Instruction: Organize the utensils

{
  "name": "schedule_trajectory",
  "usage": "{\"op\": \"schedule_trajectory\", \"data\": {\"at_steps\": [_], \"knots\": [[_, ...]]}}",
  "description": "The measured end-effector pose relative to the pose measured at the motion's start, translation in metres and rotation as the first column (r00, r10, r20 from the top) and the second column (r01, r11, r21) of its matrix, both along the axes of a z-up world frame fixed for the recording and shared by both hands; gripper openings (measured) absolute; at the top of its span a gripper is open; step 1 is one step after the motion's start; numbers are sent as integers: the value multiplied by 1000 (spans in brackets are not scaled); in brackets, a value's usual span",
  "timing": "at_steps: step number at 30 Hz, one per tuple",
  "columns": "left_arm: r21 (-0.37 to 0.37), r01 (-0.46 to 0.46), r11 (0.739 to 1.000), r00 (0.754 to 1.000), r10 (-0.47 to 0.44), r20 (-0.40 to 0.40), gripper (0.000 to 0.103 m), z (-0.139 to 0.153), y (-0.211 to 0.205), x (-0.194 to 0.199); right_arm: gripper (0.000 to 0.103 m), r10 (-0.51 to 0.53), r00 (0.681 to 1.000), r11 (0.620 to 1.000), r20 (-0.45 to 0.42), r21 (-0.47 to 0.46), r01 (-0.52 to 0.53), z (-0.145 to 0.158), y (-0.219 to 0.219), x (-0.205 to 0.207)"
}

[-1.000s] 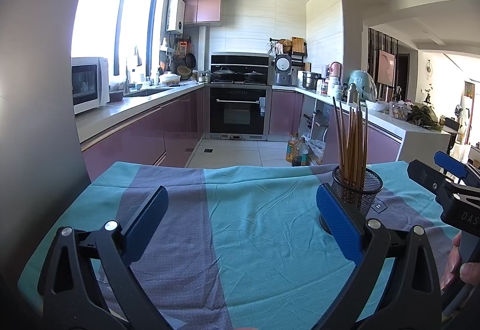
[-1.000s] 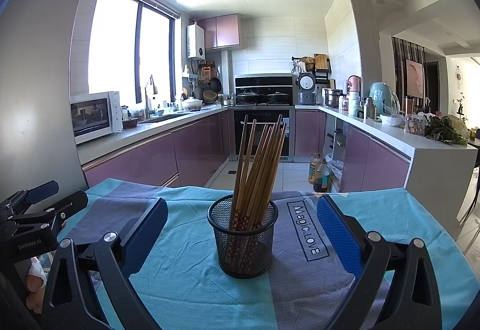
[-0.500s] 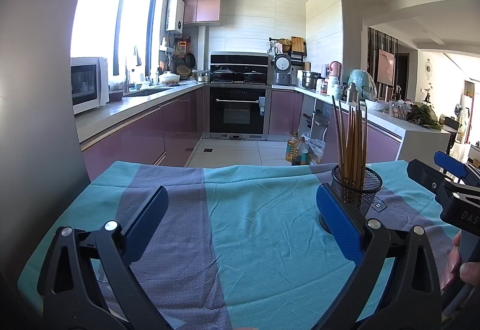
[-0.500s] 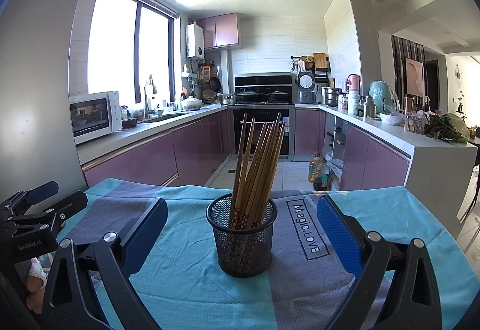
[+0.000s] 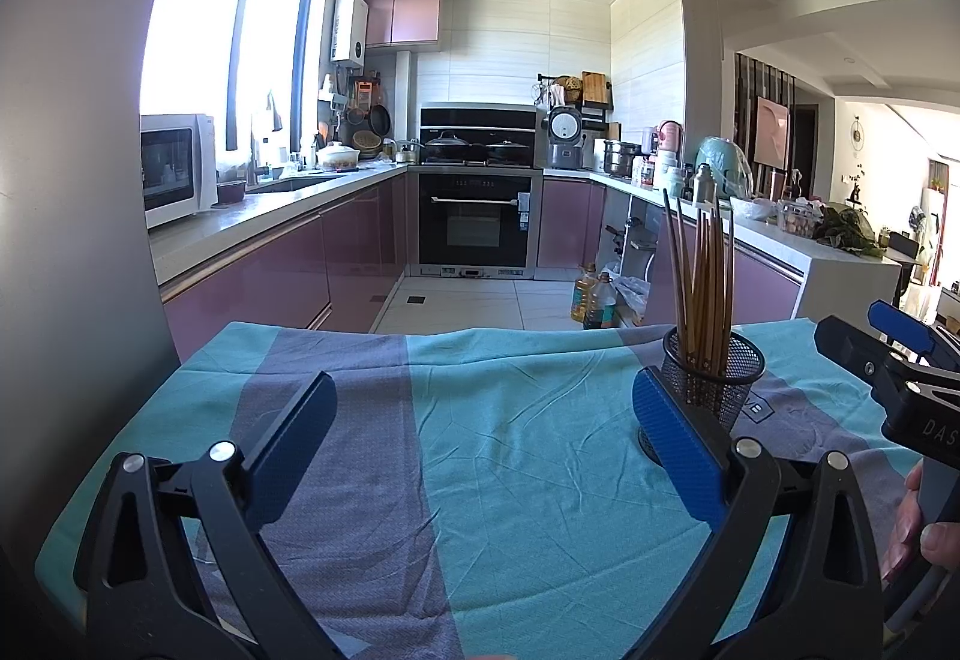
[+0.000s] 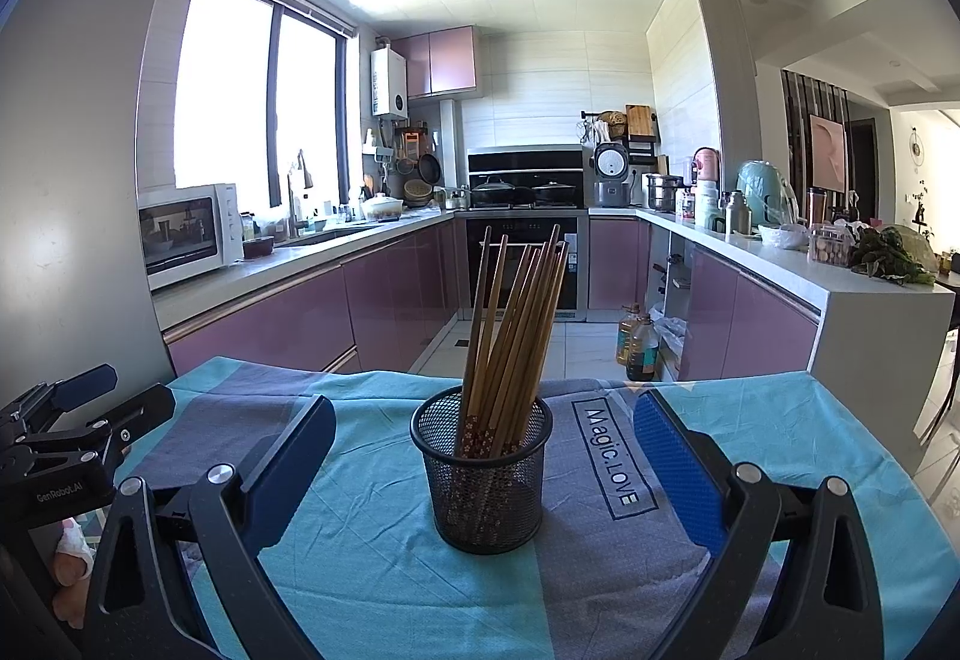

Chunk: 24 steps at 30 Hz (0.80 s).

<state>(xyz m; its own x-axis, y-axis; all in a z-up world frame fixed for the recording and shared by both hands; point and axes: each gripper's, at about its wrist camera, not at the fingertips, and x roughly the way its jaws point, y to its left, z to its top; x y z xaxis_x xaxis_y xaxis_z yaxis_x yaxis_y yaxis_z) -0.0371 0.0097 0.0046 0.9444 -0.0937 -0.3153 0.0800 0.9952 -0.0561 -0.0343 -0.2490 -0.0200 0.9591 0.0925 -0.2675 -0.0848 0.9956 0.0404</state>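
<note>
With its blue pads spread wide and nothing between them, my right hand-held gripper (image 6: 483, 474) faces the black mesh holder (image 6: 483, 471) head-on, the holder standing centred just ahead between the pads on the cloth-covered desk (image 6: 372, 570). The chopsticks (image 6: 516, 330) rise from it, long axes near upright, fanning and leaning slightly right. My left hand-held gripper (image 5: 480, 450), likewise spread and empty, points at bare cloth, with the holder off beyond its right pad. I judge the right hand nearer and better lined up for whatever pick comes.
</note>
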Motion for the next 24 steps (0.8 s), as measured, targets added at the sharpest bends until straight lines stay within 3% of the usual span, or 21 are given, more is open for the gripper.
{"op": "schedule_trajectory", "data": {"at_steps": [17, 21, 24], "knots": [[21, 10, 1000, 1000, -10, -17, 97, -7, 3, 0, 96, -5, 1000, 1000, -17, -7, 5, -3, -5, 3], [-9, 2, 1000, 995, -3, -96, 97, -15, 17, 13, 96, -54, 995, 999, -82, -12, 53, -14, -28, 14], [-6, -8, 1000, 987, 7, -159, 97, -25, 27, 25, 96, -142, 970, 990, -197, -31, 139, -32, -61, 35]]}}
